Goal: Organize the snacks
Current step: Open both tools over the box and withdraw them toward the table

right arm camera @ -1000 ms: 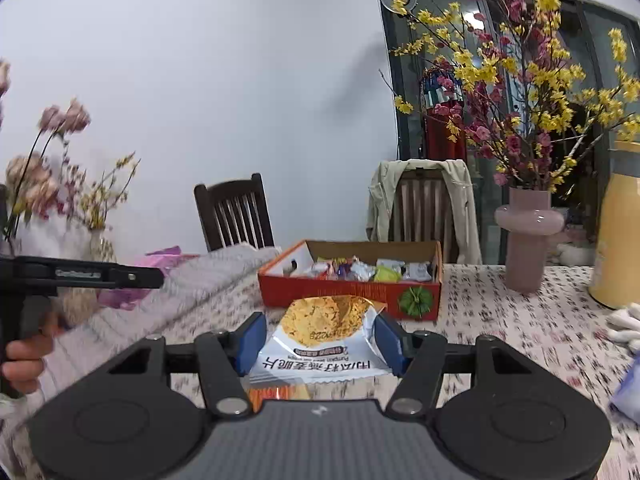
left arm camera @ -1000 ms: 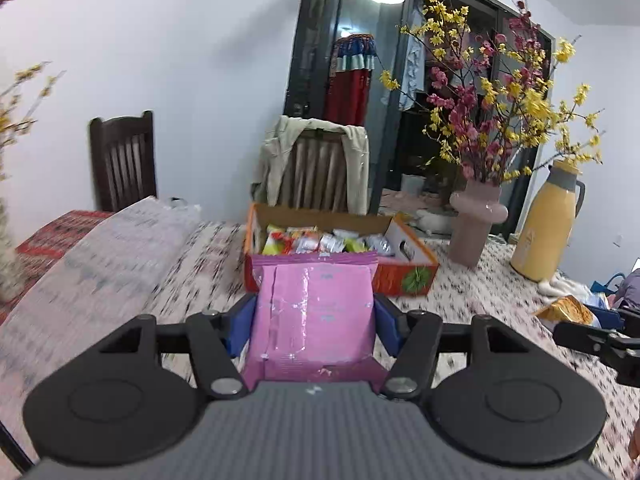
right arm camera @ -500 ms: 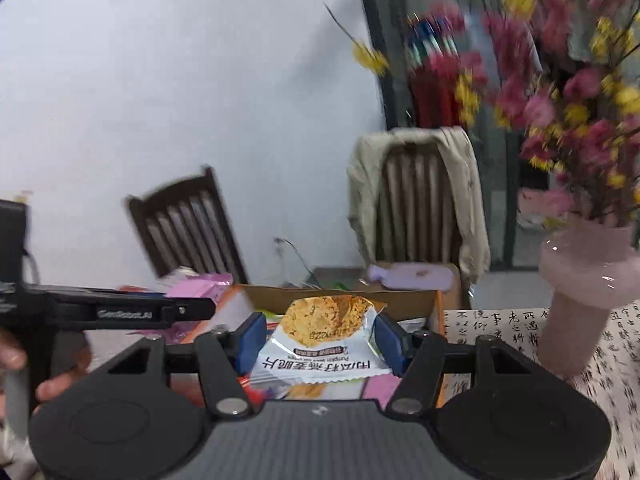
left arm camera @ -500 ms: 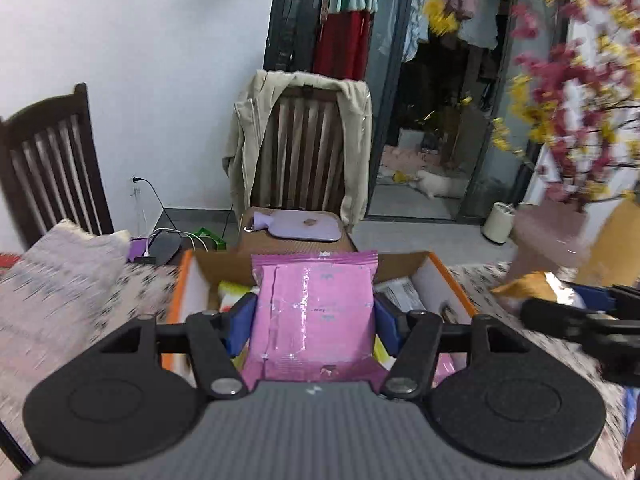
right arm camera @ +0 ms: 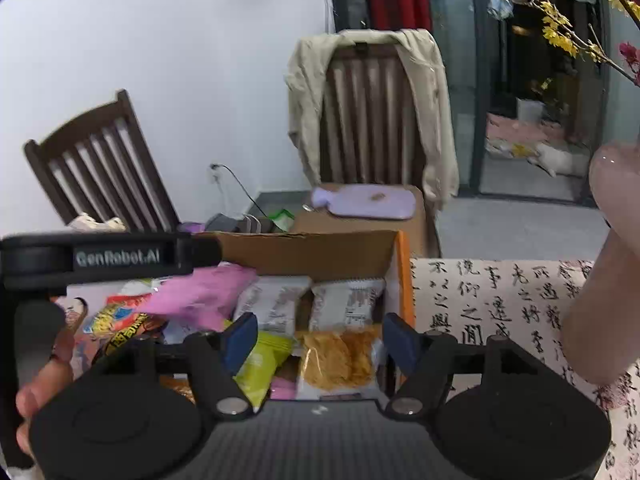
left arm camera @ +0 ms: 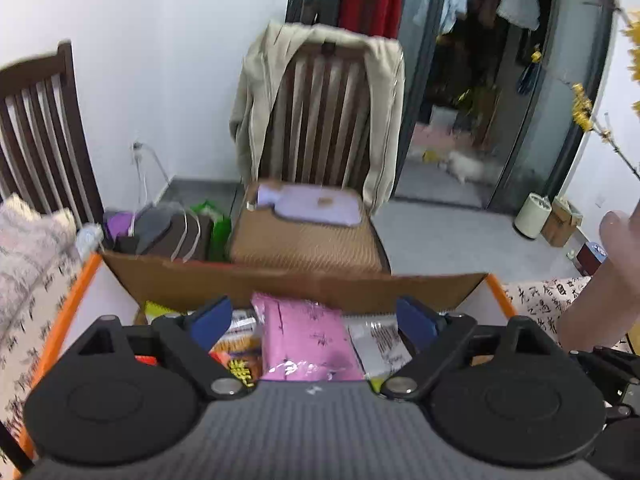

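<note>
Left wrist: jaws spread, pink packet (left arm camera: 308,340) loose (over box (left arm camera: 280,280)).

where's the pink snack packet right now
In the left wrist view, the pink snack packet lies in the orange cardboard box, between the open left hand-held gripper's fingers.

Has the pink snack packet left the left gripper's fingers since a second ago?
Yes. The pink packet dropped from between the open left gripper into the cardboard box.

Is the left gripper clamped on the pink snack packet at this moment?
No: in the left wrist view the left gripper stands open, and the pink snack packet lies loose in the box between its fingers.
</note>
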`<state>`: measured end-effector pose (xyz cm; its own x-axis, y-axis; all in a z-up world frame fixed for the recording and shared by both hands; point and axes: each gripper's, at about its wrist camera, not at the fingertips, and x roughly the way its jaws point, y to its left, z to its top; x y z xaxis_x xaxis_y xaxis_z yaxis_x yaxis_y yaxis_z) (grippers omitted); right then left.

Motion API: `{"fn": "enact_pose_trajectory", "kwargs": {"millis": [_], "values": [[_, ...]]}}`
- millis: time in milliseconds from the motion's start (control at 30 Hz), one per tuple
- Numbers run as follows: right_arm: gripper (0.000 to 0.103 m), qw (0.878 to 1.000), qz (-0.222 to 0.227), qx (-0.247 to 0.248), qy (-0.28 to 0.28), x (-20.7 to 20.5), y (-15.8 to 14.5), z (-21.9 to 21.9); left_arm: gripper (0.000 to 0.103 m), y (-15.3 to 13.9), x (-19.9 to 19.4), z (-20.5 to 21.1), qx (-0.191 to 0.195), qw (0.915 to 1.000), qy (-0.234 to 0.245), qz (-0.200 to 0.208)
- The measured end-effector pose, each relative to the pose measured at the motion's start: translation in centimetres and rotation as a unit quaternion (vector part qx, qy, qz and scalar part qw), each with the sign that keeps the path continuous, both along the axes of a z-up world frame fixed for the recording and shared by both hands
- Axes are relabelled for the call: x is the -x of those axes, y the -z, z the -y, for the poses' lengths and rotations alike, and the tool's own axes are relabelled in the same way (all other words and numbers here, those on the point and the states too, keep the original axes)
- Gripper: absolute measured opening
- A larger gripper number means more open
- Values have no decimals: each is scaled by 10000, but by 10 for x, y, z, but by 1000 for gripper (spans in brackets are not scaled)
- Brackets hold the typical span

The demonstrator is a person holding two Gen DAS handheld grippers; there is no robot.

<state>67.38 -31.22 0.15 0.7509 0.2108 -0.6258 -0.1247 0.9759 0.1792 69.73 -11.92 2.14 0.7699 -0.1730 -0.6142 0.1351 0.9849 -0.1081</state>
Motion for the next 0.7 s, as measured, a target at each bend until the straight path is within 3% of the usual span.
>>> {"fn": "enact_pose_trajectory", "kwargs": {"millis": [100, 367, 433, 600, 700], "values": [[75, 9997, 191, -155, 31, 12, -7, 3, 92, -9, 11, -4, -45, 9999, -70, 107], [78, 9988, 413, 202, -168, 61, -44, -1, 102, -49, 64, -19, -349, 9990, 123, 269], [83, 9982, 443, 319, -237, 81, -54, -1, 103, -59, 88, -30, -308, 9989, 121, 340], [83, 9957, 585, 611, -381, 148, -84, 1, 103, -83, 165, -62, -495, 9979, 20, 417], [86, 9948, 687, 655, -358, 195, -99, 2, 103, -99, 220, -89, -324, 9983, -101, 473]]}}
